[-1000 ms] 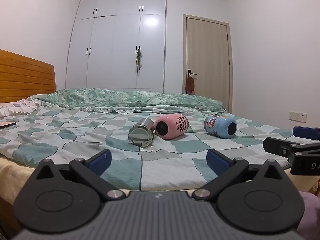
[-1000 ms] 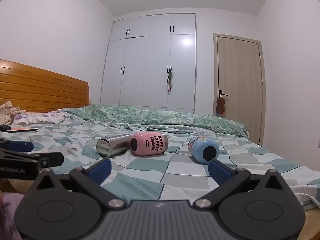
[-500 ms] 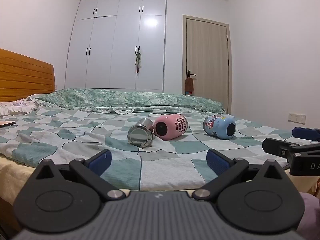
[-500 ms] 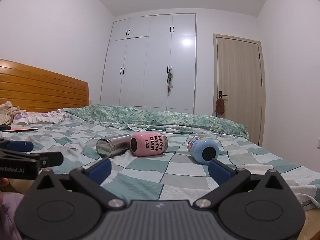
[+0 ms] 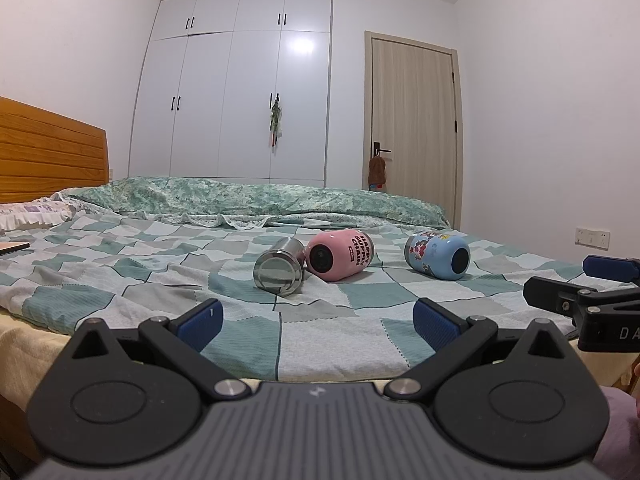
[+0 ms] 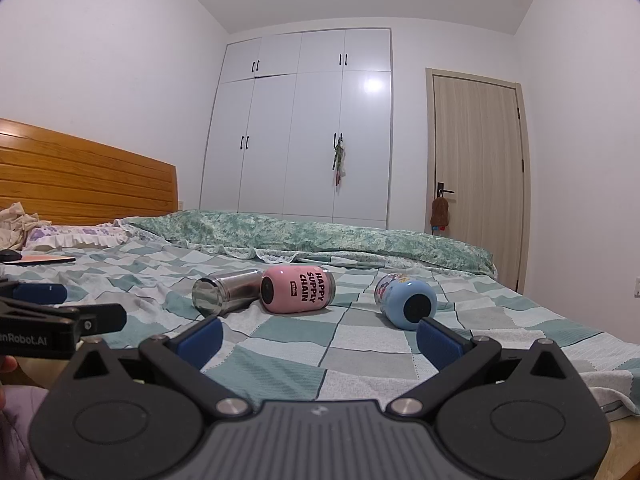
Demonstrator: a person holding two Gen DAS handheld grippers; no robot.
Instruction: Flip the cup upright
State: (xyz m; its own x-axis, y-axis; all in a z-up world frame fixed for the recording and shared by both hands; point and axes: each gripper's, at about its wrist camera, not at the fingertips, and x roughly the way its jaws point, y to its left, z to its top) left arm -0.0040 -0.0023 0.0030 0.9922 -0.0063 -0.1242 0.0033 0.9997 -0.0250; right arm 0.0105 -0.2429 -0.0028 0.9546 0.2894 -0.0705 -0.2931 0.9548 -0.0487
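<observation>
Pink cup point(image 5: 340, 255) lies sideways, well beyond the spread left claw point(image 5: 316, 320).

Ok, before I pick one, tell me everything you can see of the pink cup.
The pink cup is a squat, rounded, glossy cup lying on its side on the checked bedspread. Black lettering on its wall reads HAPPY SUPPLY CHAIN above a small black label. A dark round end faces the cameras. It lies close against the steel cup, seemingly touching, and apart from the blue cup. Neither gripper touches it.
</observation>
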